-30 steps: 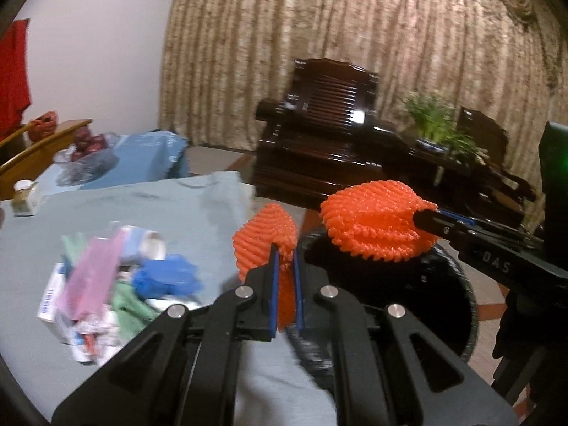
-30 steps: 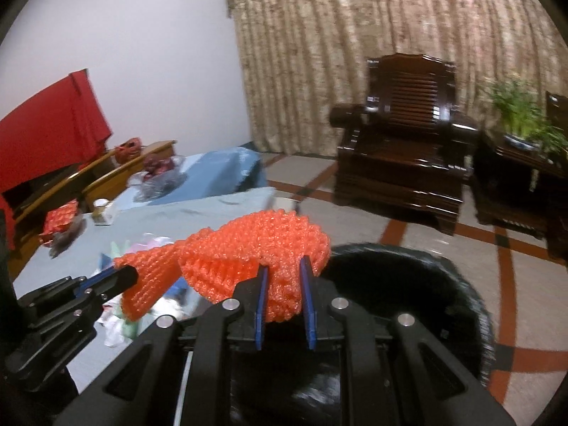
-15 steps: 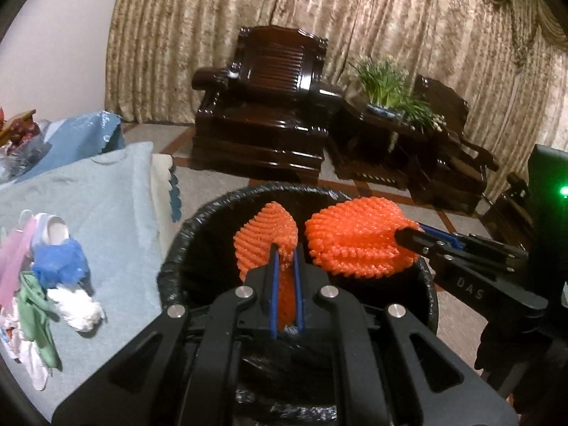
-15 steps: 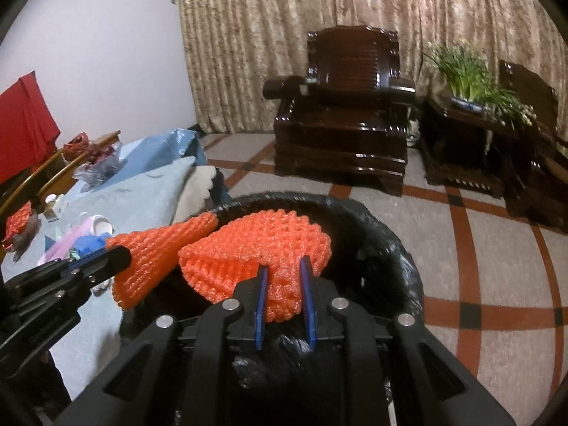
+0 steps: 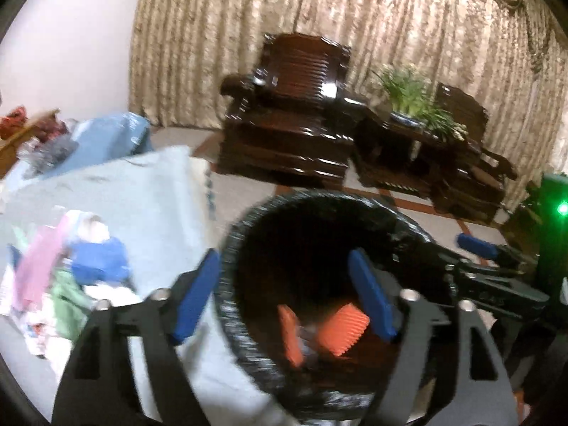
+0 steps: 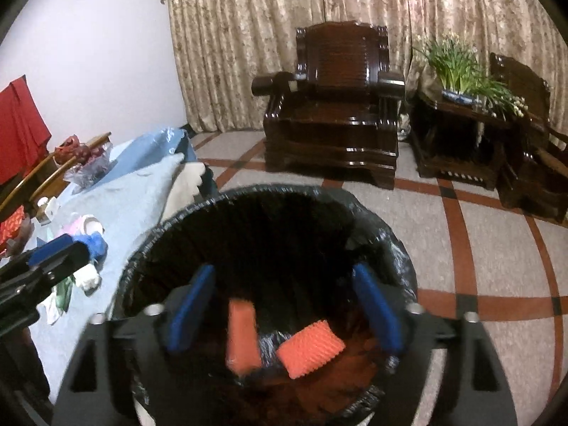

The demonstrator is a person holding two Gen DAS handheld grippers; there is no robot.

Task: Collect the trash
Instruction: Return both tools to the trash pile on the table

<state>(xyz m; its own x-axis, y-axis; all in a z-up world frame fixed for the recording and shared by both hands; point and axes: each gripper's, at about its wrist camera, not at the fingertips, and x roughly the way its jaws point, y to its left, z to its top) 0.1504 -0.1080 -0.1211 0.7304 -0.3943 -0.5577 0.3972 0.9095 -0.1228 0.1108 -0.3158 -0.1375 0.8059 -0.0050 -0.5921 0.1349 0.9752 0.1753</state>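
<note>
Left wrist view: blurred throughout; edges of most things are smeared
Left gripper [image 5: 284,296]: jaws spread wide, nothing between them, poised over the near rim of the bin
Right gripper [image 6: 284,305]: jaws spread wide and empty, above the bin mouth; in the left wrist view only its tip shows at the right edge
Bin [image 6: 198,209]: round, lined with a black bag; its near rim is cut off by the gripper bodies in both views
Orange foam nets [image 6: 310,348]: two pieces lying at the bottom of the bin, apart from both grippers; the left piece is blurred, the right one shows its ribbed surface; the dark floor of the bin around them cannot be made out
Counter [image 5: 149,195]: covered in pale blue cloth, touching or just beside the bin on its left; which of the two cannot be told
Remaining trash pile [image 5: 67,277]: pink, blue, green and white items on the counter, too blurred to identify singly; partly hidden behind the left gripper in the right wrist view
Background: dark wooden armchair [image 6: 337,106] and potted plant [image 6: 465,67] before a curtain
</note>
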